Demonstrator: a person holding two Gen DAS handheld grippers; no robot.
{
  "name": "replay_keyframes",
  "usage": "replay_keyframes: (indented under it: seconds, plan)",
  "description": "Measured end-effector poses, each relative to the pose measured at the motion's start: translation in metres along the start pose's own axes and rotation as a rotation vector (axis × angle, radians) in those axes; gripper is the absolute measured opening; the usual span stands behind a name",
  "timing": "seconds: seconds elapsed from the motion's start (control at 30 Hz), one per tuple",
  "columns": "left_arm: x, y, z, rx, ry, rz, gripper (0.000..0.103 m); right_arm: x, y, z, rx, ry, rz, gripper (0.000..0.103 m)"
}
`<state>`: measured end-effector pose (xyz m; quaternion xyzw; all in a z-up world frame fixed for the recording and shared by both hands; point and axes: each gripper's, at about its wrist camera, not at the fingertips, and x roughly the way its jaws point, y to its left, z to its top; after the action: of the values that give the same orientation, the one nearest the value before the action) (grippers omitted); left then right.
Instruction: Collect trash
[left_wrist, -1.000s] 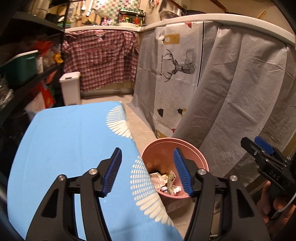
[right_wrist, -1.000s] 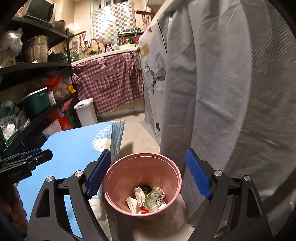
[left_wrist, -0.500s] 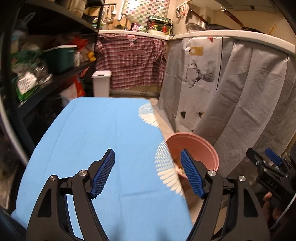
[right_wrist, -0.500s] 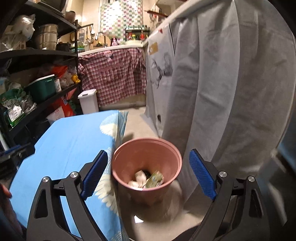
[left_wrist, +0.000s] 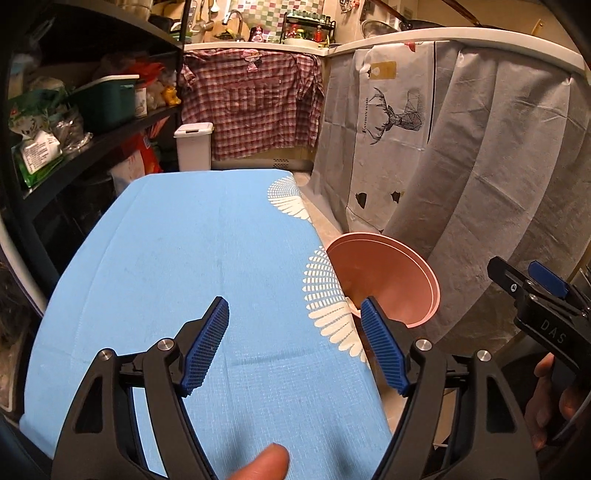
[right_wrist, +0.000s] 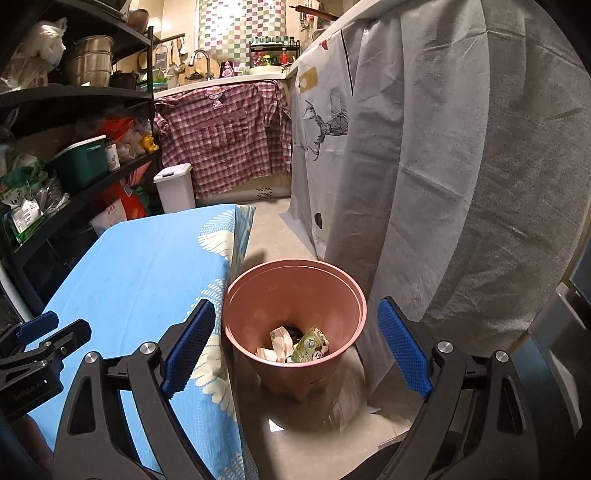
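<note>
Both grippers stood wide and empty, their jaws having just opened. The right gripper (right_wrist: 295, 347) hung over the bin (right_wrist: 295, 325); the left gripper (left_wrist: 295, 347) hovered over the blue table (left_wrist: 184, 258) beside the bin. Trash (right_wrist: 291, 345), crumpled paper and a wrapper, lay in the bin's bottom. It looked light, soft and crushable, best pinched at a fold.

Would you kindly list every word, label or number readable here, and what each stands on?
"DAS": on the right tool's black body, left wrist view.
Lettering beside the stag on the grey cloth: too small.
Shelf packets, carton in the pink bin: blurred.
</note>
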<state>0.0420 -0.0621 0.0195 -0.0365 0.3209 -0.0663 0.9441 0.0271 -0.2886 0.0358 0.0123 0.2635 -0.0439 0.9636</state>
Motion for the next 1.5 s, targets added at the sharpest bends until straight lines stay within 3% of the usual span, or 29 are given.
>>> replay_keyframes:
  seconds: [1.5]
  plan:
    - [-0.002, -0.009, -0.002, 0.026, -0.011, -0.032, 0.073, -0.001, 0.001, 0.000, -0.007, -0.003, -0.001, 0.088]
